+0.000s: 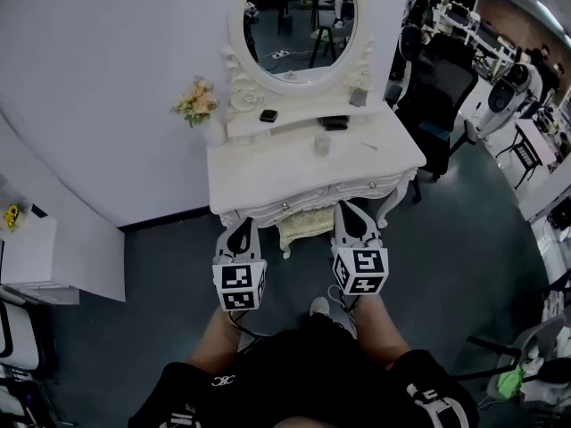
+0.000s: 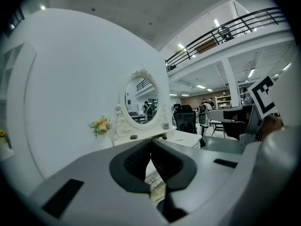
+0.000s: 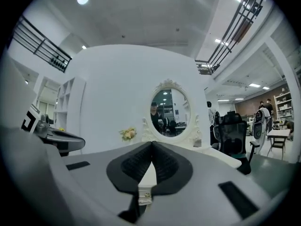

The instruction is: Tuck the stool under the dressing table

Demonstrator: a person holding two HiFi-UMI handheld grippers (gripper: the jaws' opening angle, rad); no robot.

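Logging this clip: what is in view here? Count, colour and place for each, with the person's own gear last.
ornate white dressing table: one, white, against the wall ahead
oval mirror: one, white carved frame, at the table's back
cream padded stool: one, cream, under the table between its front legs
flower bunch: one, peach and yellow, table's left rear corner
small dark items: two, black, below the mirror
clear jar: one, see-through, mid tabletop
black office chair: one, black, right of the table
low white cabinet: one, white, far left
left gripper: one, grey with black pads, shut, empty, before the table
right gripper: one, same colours, shut, empty, beside it
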